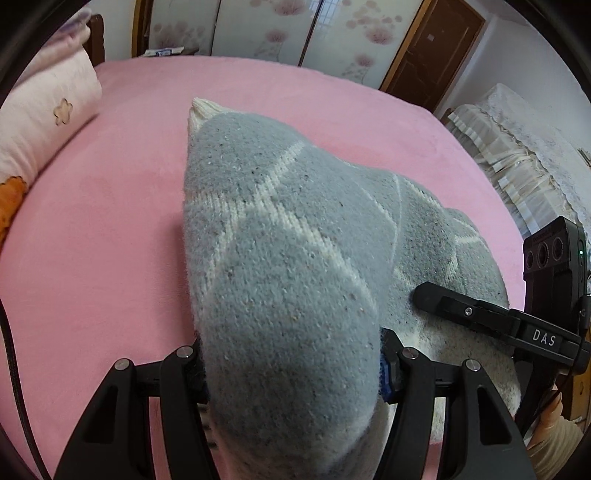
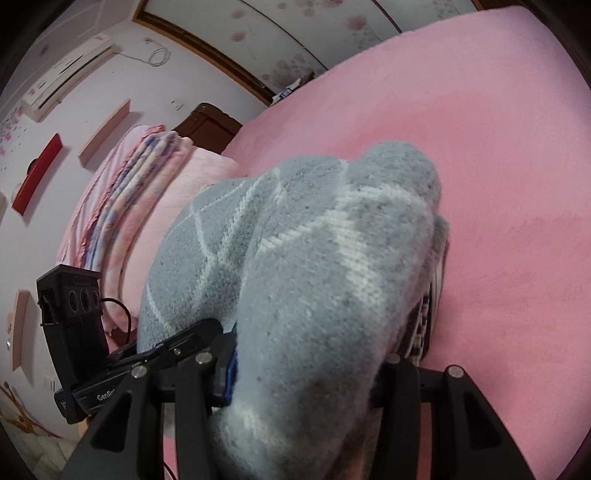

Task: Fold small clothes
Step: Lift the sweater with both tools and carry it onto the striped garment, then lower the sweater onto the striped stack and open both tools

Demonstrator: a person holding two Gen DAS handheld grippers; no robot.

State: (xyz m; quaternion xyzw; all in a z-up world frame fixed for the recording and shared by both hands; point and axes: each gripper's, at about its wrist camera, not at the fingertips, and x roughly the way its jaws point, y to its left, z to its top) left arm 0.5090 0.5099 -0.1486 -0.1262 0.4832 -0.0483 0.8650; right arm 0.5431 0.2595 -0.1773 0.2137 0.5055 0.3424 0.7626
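A grey knitted garment with a cream diamond pattern (image 1: 280, 236) lies bunched on the pink bed (image 1: 92, 221) and fills both views. My left gripper (image 1: 291, 373) is shut on a fold of it, the cloth draped over the jaws. My right gripper (image 2: 306, 373) is shut on another fold of the same garment (image 2: 314, 258). The right gripper also shows in the left wrist view (image 1: 480, 314), resting on the garment's right side. The left gripper shows at the lower left of the right wrist view (image 2: 166, 350). The fingertips of both are hidden by cloth.
A pink pillow (image 1: 40, 122) and folded striped bedding (image 2: 140, 192) lie at the head of the bed. A lace-covered piece of furniture (image 1: 524, 155) stands beyond the bed's right edge. Wardrobe doors (image 1: 295, 29) stand behind the bed.
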